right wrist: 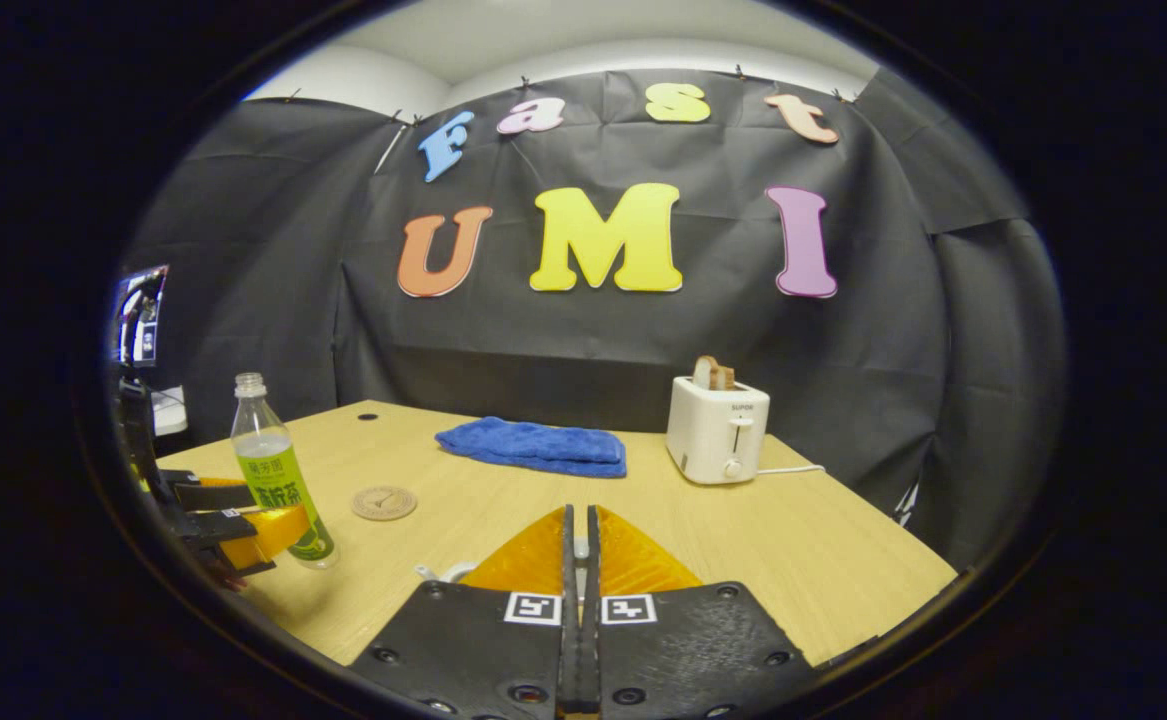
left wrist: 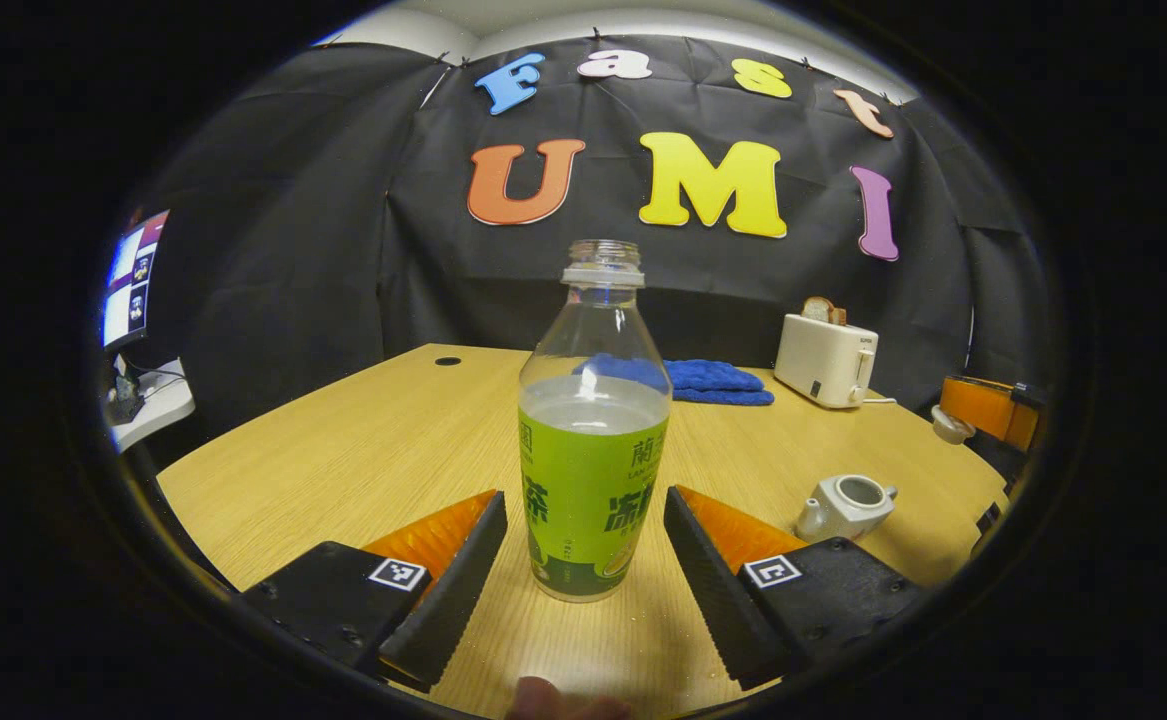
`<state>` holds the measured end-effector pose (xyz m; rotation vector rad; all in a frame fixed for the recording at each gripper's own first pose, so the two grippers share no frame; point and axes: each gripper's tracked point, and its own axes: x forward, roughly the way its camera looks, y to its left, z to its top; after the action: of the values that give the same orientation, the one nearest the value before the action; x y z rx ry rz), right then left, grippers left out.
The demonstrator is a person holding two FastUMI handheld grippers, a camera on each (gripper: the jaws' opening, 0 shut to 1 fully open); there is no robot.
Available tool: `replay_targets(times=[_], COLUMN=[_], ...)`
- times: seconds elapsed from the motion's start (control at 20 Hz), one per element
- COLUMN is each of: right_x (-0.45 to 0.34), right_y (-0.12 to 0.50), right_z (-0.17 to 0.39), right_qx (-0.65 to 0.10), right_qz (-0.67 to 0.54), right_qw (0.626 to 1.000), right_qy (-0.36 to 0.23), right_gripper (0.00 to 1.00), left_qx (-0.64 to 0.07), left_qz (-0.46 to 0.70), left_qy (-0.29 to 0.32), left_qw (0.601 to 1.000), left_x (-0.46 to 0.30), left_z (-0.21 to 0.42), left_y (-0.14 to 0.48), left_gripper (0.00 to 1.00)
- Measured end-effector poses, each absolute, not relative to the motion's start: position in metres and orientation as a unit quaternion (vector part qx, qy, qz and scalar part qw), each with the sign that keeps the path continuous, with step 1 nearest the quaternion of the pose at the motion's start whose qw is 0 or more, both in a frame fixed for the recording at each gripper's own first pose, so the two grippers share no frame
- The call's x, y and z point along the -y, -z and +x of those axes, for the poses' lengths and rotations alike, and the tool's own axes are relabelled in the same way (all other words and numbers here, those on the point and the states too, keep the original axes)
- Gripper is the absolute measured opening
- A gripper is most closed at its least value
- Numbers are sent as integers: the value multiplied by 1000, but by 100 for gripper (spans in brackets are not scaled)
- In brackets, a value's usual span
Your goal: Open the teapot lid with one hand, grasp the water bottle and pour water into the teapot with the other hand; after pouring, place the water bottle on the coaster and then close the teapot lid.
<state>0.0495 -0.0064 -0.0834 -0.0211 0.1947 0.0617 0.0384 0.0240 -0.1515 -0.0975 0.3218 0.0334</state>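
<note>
Fingers of the left gripper (left wrist: 583,560) stand apart either side of the uncapped water bottle (left wrist: 593,440), lined up to grasp; right gripper (right wrist: 579,545) pinches the lid knob above the open teapot (left wrist: 845,506).

A pale wooden table (right wrist: 763,540) stands in a booth walled with black cloth (right wrist: 583,350), pinned up along its top edge. Above the cloth runs a white wall or ceiling (right wrist: 563,35); which one is hard to tell. At the far left a lit monitor (left wrist: 133,280) stands on a white side surface (left wrist: 158,405)
</note>
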Motion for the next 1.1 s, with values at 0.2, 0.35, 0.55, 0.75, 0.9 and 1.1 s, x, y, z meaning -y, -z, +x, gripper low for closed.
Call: replay_targets(times=[0.2, 0.35, 0.55, 0.75, 0.9, 1.1], right_x=[10, 10, 14, 23, 31, 52], right_y=[83, 84, 86, 86, 86, 85], right_z=[50, 48, 48, 47, 45, 41], right_qx=[-98, -99, -103, -100, -102, -100], right_qz=[-11, -11, -8, -2, 0, -2], right_qw=[995, 995, 994, 994, 994, 995], right_qy=[-29, -30, -31, -31, -32, -28], right_gripper=[0, 0, 0, 0, 0, 0], left_qx=[-169, -171, -184, -190, -176, -163], left_qz=[-49, -45, -18, 42, 131, 269], left_qy=[-15, -11, -17, -15, -39, -60], left_qw=[984, 984, 983, 981, 975, 947], left_x=[-23, -20, -25, -33, -51, -66], left_z=[42, 42, 42, 40, 39, 37], left_y=[159, 159, 158, 151, 130, 106], left_gripper=[93, 86, 79, 76, 74, 73])
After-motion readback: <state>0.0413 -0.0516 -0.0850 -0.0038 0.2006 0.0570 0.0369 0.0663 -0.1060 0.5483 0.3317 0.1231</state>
